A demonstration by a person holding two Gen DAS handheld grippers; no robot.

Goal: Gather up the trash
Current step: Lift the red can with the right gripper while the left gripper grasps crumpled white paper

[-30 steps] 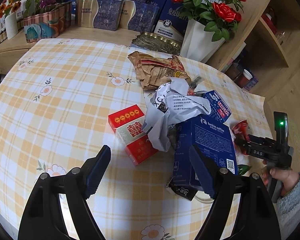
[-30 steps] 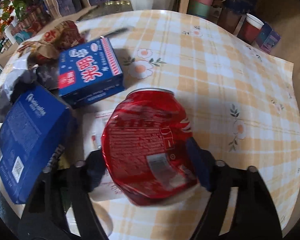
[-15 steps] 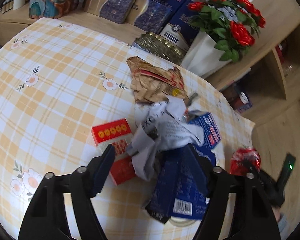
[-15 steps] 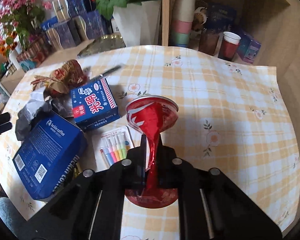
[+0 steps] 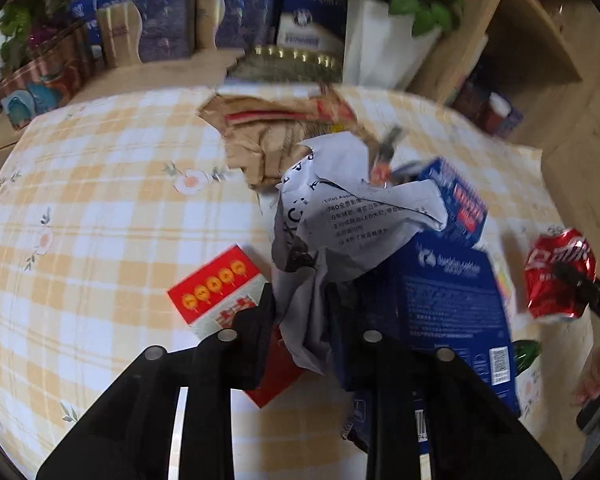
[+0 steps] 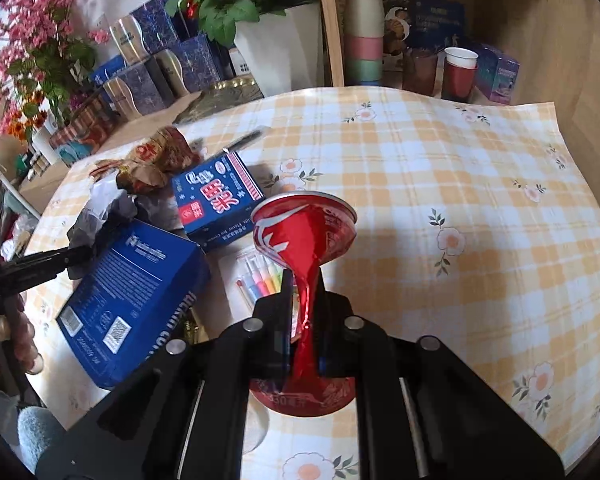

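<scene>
On the checked tablecloth (image 6: 440, 168), right claw (image 6: 305, 300) crushes a red can (image 6: 304, 236); left claw (image 5: 302, 312) pinches crumpled white paper (image 5: 340, 216).

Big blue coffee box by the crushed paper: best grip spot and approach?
Grip the blue coffee box across its thin depth at the free near edge, coming from the person's side. It lies flat and its face looks too broad for the fingers; crumpled paper covers the far end.

A table (image 6: 440, 184) under an orange-and-white checked floral cloth fills mid-frame. At centre left lie a crumpled brown paper bag (image 5: 276, 128), a red box (image 5: 216, 284), two blue boxes (image 6: 216, 200) and a marker pack (image 6: 256, 280).
</scene>
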